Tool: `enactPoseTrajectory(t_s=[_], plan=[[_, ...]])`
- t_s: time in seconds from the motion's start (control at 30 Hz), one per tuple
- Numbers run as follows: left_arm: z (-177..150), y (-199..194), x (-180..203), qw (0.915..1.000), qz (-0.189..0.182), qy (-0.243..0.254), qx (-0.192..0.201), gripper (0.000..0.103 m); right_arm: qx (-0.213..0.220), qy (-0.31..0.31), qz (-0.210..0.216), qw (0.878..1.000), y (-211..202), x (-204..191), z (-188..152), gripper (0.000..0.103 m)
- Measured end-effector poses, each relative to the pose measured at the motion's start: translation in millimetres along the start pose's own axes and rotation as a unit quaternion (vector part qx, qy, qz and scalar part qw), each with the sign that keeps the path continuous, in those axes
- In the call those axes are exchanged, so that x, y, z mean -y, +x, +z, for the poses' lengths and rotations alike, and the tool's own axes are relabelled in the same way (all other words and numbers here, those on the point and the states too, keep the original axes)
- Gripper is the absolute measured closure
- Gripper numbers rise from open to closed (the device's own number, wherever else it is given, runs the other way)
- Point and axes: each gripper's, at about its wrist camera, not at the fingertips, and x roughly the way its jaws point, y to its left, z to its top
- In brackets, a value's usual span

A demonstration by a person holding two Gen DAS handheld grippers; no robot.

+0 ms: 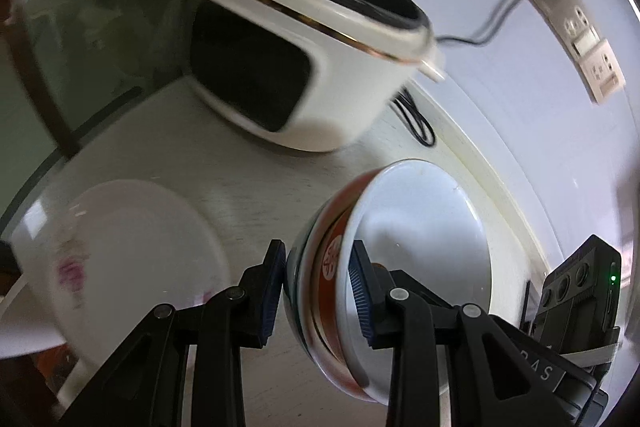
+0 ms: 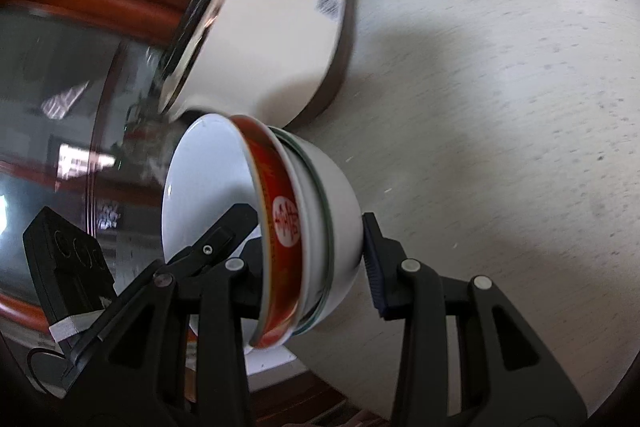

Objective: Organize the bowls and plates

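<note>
Both tools clamp the same nested stack of bowls (image 1: 400, 267), held tilted above the pale counter (image 1: 224, 187) near its back edge. The left tool (image 1: 316, 291) pinches one side of the rims, the right tool (image 2: 316, 259) the opposite side. The red-banded inner bowl (image 2: 280, 227) sits loose inside the white one; further tilting could let it slide out. The rice cooker (image 1: 304, 67) stands close behind, and a plate (image 1: 120, 259) lies at the counter's left edge, so either could be struck.
</note>
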Motion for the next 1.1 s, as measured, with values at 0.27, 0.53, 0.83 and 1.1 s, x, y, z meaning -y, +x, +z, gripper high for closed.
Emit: enactPoseTrajectory(t_s=[0.27, 0.53, 0.83, 1.1], plan=[[-4, -36, -55, 0.9970, 0.024, -0.068, 0.030, 0.070, -0.048, -0.058, 0.004, 0.997, 34, -51, -10, 0.062], [-11, -42, -102, 0.9900, 0.034, -0.131, 0.041, 0.070, -0.087, -0.105, -0.008, 0.991, 82, -81, -11, 0.062], [-24, -23, -142, 0.9831, 0.041, -0.175, 0.034, 0.070, -0.122, -0.123, -0.025, 0.985, 121, -93, -17, 0.062], [-21, -10, -160, 0.9811, 0.040, -0.187, 0.029, 0.070, -0.126, -0.137, -0.031, 0.982, 127, -92, -21, 0.062]])
